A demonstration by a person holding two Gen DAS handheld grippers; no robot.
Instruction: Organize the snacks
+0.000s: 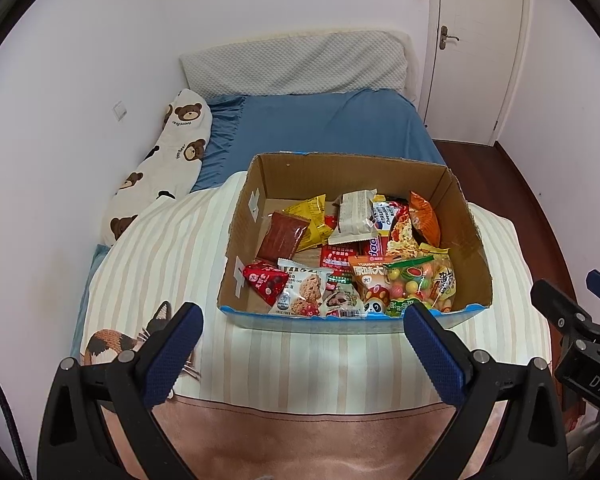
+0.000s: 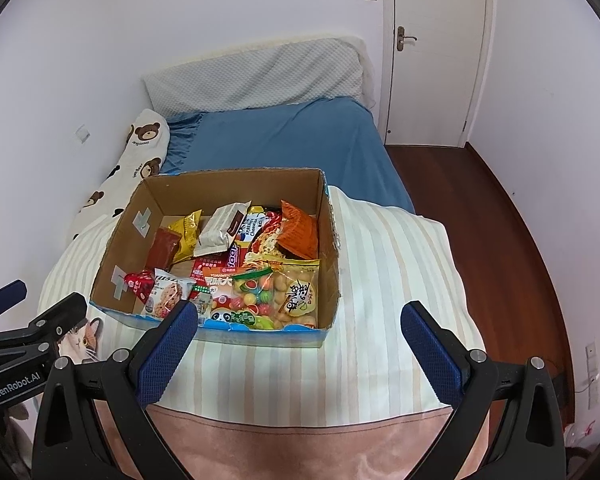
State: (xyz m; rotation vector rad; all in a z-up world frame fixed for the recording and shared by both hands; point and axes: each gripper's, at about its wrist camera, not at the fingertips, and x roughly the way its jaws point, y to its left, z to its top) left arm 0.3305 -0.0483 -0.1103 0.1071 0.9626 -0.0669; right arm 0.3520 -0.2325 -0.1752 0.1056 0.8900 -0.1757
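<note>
An open cardboard box (image 1: pixel 260 176) sits on a striped folded blanket on the bed and holds several snack packets: a red jerky pack (image 1: pixel 282 236), yellow packets (image 1: pixel 310 216), a white wafer pack (image 1: pixel 354 212), an orange chip bag (image 1: pixel 424 216) and a clear bag of coloured candies (image 1: pixel 420 284). The box also shows in the right wrist view (image 2: pixel 236 184). My left gripper (image 1: pixel 302 316) is open and empty, just in front of the box's near wall. My right gripper (image 2: pixel 300 316) is open and empty, over the box's near right corner.
The striped blanket (image 1: pixel 160 264) lies on a blue sheet (image 1: pixel 320 120). A bear-print pillow (image 1: pixel 168 152) lies along the left wall. A grey pillow (image 1: pixel 296 64) is at the bed's head. A white door (image 2: pixel 432 52) and wood floor (image 2: pixel 480 216) are on the right.
</note>
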